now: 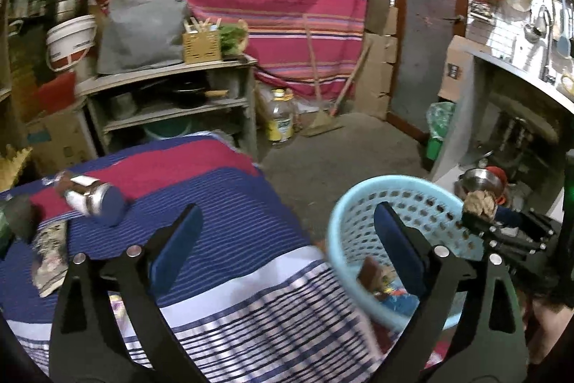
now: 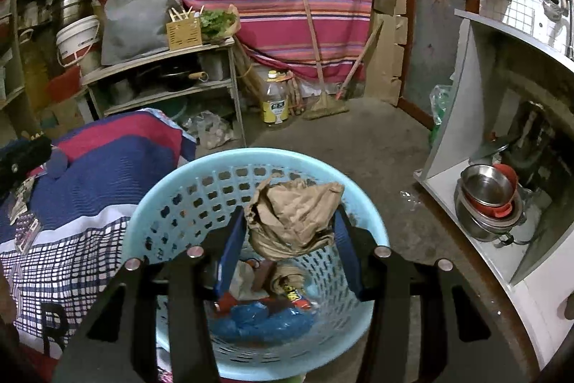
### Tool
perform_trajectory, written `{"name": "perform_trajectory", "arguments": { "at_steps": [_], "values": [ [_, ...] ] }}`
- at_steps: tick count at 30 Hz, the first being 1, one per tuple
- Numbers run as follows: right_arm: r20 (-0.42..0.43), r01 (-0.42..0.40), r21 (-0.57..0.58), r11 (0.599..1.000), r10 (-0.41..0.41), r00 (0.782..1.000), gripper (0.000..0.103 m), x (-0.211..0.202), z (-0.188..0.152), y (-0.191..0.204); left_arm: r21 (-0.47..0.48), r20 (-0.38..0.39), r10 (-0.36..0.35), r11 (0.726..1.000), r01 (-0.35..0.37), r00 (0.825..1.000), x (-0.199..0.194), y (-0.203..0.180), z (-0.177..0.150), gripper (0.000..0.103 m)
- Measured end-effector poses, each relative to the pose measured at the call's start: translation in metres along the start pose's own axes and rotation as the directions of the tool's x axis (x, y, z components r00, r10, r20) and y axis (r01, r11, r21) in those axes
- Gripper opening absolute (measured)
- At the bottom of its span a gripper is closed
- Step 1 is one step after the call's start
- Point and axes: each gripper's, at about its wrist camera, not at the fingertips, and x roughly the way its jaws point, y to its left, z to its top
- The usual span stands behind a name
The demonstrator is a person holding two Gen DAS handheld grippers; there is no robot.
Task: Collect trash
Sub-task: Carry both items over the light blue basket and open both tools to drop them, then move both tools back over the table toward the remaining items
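right tool (image 2: 290, 239) clamped on crumpled brown paper bag (image 2: 292, 214) over light blue basket (image 2: 362, 221) w/ blue plastic bag (image 2: 265, 323) + wrappers inside; left tool (image 1: 287, 246) wide apart, nothing in it, above striped cloth (image 1: 233, 221)

We see a matt, perforated plastic basket (image 2: 362, 214), crumpled brown paper (image 2: 292, 216), woven striped cloth (image 1: 229, 225), and glossy metal bowls (image 2: 486, 185) at three o'clock.
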Motion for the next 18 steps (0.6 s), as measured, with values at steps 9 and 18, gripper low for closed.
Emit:
{"name": "perform_trajectory", "arguments": {
  "at_steps": [9,18],
  "values": [
    [0.018,0.026,-0.002,1.0,-0.026,0.999,0.077,0.012,0.011,0.023,-0.053,0.003,0.107,0.993,-0.107,0.994,-0.02,0.059,-0.016,0.097],
    [0.027,0.032,0.022,0.999,-0.033,0.999,0.092,0.005,0.014,0.041,-0.139,-0.012,0.193,0.971,-0.193,0.981,-0.048,0.124,-0.035,0.097]
  ]
}}
